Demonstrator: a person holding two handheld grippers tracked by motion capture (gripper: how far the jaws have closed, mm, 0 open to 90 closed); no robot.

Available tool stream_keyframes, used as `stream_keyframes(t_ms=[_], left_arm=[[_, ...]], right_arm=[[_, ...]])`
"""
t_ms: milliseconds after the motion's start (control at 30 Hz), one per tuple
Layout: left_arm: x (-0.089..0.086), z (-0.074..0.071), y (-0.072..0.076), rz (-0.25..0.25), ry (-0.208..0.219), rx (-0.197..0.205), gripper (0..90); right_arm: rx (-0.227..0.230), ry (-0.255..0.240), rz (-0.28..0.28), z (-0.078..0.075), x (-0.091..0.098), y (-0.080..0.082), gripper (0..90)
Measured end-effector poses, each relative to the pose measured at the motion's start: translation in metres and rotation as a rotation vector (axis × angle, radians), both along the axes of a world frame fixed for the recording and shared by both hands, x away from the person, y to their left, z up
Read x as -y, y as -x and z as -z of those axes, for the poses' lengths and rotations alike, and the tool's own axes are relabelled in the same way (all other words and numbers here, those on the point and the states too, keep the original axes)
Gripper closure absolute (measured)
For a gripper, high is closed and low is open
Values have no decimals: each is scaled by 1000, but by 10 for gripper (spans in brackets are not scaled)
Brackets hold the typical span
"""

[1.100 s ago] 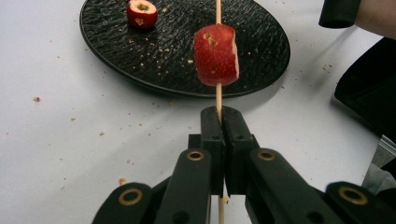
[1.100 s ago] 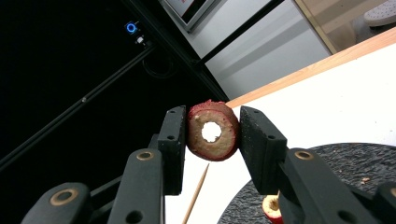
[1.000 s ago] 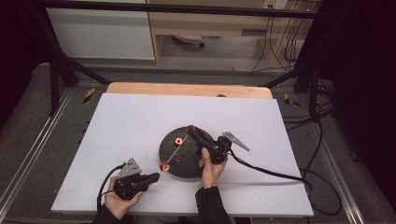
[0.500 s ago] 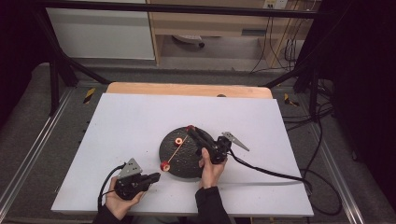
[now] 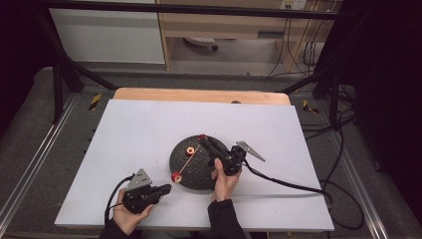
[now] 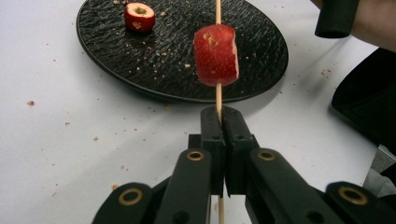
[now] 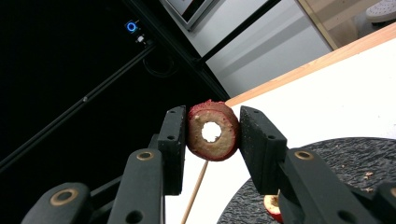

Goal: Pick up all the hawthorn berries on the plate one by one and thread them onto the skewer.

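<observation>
Left claw point(image 6: 219, 122) pinches skewer point(image 6: 218, 95); right claw point(image 7: 210, 133) clamps cored fruit ring point(image 7: 213, 130), prob. hawthorn.

Lighting: even, from overhead; white table point(image 5: 149, 129) bright, surrounding room dim to black at both sides. Shadows: soft, short, beneath the black plate point(image 6: 116, 70) and beside the skewered fruit piece point(image 6: 215, 55). Glare: mild sheen on the plate's texture. Focus: high view slightly soft and grainy; left gripper view sharp at mid-distance, nearest jaws softer. Right gripper view: left half near-black, cored fruit ring point(image 7: 213, 130) well lit, background blurred.
</observation>
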State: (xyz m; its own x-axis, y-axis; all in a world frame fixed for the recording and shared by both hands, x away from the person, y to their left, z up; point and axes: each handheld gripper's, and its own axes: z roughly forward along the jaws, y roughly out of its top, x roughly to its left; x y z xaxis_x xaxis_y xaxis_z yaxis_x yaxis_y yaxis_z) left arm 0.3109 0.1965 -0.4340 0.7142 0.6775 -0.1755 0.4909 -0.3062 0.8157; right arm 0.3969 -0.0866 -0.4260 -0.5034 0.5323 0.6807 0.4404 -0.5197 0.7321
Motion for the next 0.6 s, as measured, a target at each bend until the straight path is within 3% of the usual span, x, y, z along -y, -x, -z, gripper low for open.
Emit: stream_keyframes(t_ms=[400,600], left_arm=[[11,1,-3,-29,45,19,884],[17,-1,-7,-30,34,23,885]], right_arm=[[-10,-34,-21,3,-2,3,630],[-7,-34,-18,2,-1,5,631]])
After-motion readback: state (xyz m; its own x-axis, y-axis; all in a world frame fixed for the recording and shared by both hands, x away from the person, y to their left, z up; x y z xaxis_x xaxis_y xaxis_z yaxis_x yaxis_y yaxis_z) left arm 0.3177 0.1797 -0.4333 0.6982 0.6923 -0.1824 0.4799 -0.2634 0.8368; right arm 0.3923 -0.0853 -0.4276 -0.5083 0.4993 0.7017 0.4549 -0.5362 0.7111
